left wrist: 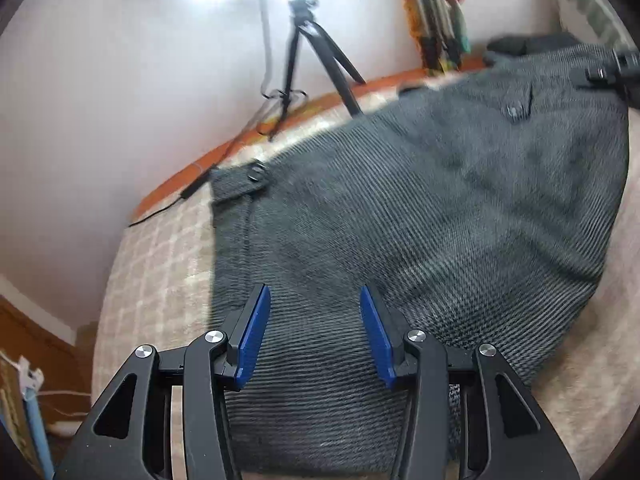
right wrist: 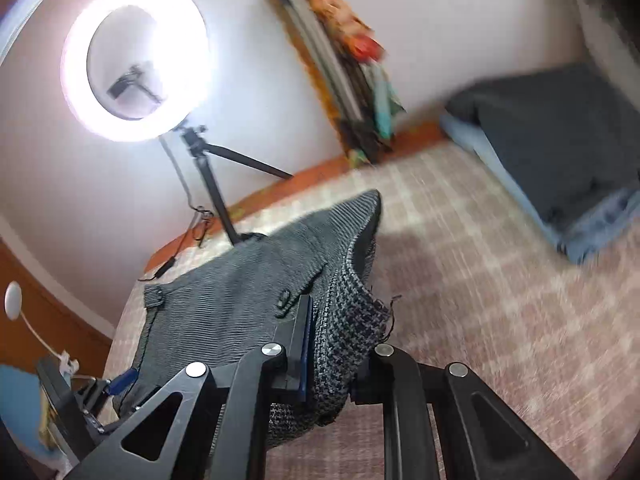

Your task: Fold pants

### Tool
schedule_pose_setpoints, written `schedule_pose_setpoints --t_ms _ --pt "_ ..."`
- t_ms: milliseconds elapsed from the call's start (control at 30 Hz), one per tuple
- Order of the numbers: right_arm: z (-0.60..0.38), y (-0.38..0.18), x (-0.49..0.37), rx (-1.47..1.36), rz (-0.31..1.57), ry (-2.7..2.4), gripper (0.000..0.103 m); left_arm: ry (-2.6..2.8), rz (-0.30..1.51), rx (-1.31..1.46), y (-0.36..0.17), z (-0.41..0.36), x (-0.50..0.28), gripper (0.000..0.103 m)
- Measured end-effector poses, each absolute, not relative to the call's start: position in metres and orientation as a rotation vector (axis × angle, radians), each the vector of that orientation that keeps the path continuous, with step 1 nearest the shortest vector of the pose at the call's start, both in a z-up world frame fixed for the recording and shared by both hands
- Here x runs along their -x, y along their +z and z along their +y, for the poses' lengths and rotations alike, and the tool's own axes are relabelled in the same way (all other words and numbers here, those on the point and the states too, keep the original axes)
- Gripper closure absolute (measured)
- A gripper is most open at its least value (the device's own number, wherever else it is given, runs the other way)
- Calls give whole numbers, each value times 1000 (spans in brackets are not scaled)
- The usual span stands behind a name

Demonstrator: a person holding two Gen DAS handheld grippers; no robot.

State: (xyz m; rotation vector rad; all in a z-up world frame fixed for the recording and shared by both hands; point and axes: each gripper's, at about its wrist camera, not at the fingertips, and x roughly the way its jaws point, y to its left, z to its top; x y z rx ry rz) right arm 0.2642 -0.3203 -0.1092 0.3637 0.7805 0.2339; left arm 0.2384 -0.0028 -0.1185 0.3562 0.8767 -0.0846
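Note:
The grey woven pants [left wrist: 420,216] lie spread on a checked beige bed cover [left wrist: 160,264]. My left gripper [left wrist: 316,320] is open, its blue pads [left wrist: 254,336] hovering over the near part of the pants with nothing between them. My right gripper [right wrist: 332,344] is shut on an edge of the pants [right wrist: 344,316] and holds it lifted off the cover, so the cloth hangs in a fold. The right gripper also shows at the far right edge of the left wrist view [left wrist: 616,68]. The left gripper shows at the lower left of the right wrist view [right wrist: 116,388].
A lit ring light [right wrist: 136,60] on a black tripod [right wrist: 216,196] stands by the white wall beyond the bed. A colourful rolled bundle [right wrist: 344,72] leans on the wall. A stack of folded dark and blue clothes [right wrist: 560,152] lies at the far right on the cover [right wrist: 500,300].

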Motion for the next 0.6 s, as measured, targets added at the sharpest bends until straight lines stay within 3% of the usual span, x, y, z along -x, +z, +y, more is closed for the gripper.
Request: schedule_pose_setpoints --t_ms 233,600 --pt "-278 -67 -254 -210 728 302 91 6 841 -83 -72 72 -250 57" --pt "-177 -27 -233 99 656 406 91 110 774 67 -40 142 -242 57"
